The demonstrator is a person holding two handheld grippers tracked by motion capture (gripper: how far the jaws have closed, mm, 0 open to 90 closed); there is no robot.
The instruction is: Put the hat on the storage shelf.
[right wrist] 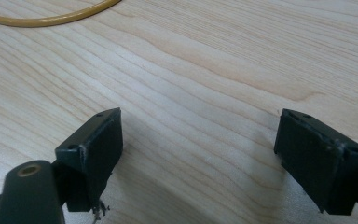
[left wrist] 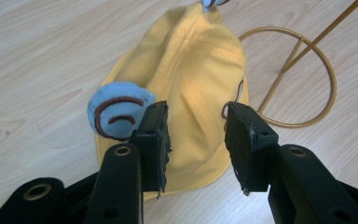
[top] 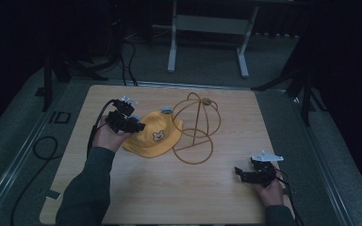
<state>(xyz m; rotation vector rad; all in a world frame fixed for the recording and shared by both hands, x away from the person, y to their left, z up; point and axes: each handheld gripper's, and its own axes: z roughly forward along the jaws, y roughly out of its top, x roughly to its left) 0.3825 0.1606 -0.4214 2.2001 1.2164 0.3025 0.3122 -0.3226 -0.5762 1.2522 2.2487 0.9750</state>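
Since the left gripper hangs open over the yellow hat, its brim should be pinched squarely; the right gripper is held open above the table.

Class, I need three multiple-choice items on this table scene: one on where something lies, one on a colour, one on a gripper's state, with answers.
1. Where is the gold wire dome-shaped hat stand relative to the yellow cloth child's hat in the high view?
A. To its right
B. To its left
C. On top of it

2. What colour is the hat's round ear patch?
A. Red
B. Light blue
C. Green

3. How is the right gripper?
A. Shut on the hat
B. Shut on the stand
C. Open over bare wooden table

Answers: 1 A, stand's ring sits right of the brim. 2 B, blue with brown stitching. 3 C, jaws apart, nothing between.
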